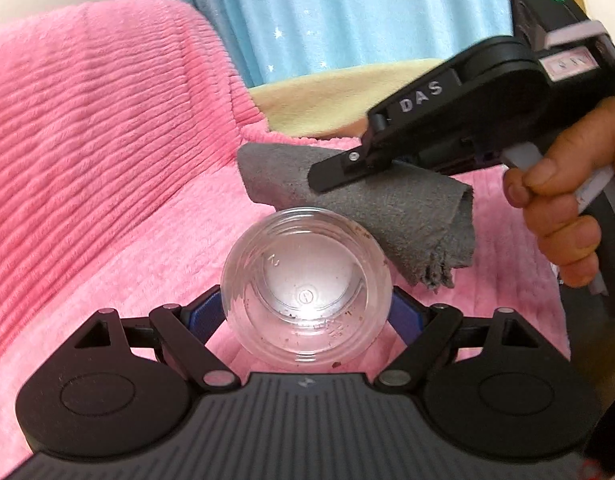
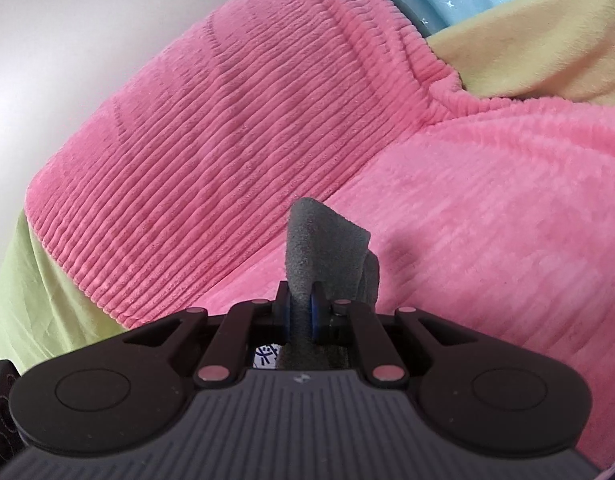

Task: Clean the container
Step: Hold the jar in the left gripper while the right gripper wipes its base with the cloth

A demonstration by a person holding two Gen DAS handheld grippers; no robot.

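Note:
A clear plastic container with brown specks inside is held between my left gripper's blue pads, its mouth facing the camera. My right gripper comes in from the upper right, shut on a grey cloth that hangs just above and behind the container's rim. In the right wrist view the right gripper pinches the grey cloth between its blue pads; the container is not in that view.
A pink ribbed blanket covers the surface and a raised cushion at the left. A yellow cloth and a blue starred curtain lie behind. A person's hand holds the right gripper's handle.

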